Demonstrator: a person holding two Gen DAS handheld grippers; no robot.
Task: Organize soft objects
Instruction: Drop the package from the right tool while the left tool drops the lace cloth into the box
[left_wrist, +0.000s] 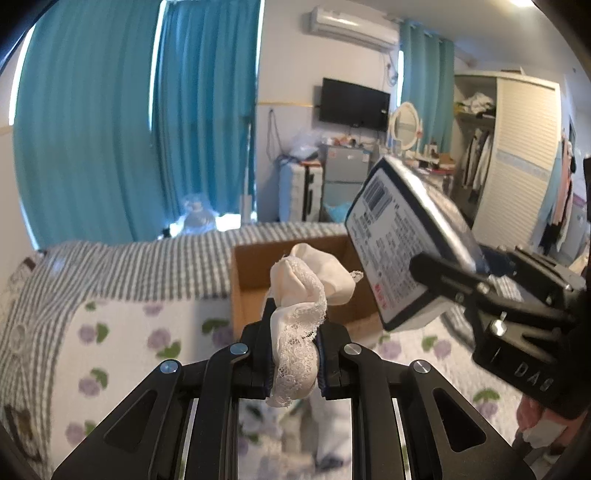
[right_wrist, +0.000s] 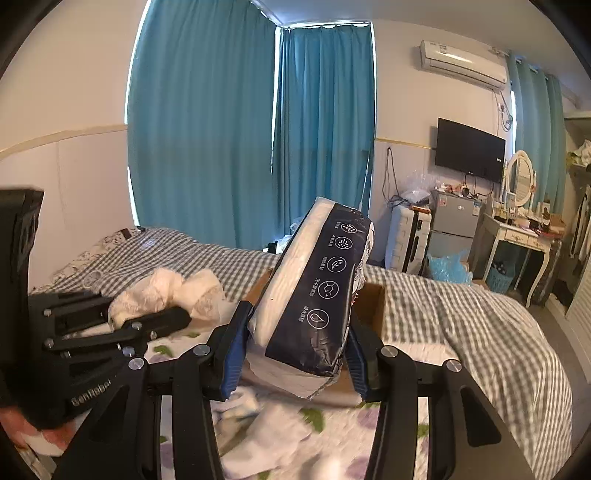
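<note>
while the left gripper (left_wrist: 295, 354) clamps a cream lace cloth (left_wrist: 299, 314) in front of the cardboard box (left_wrist: 258, 273) on the bed (right_wrist: 461, 314), the right gripper (right_wrist: 295, 354) pinches a tissue pack (right_wrist: 314, 295) above that box.

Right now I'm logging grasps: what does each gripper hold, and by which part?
Left gripper: cream lace-trimmed garment, pinched at its lower bunched end. Right gripper: tissue pack, clamped across its lower end.
</note>
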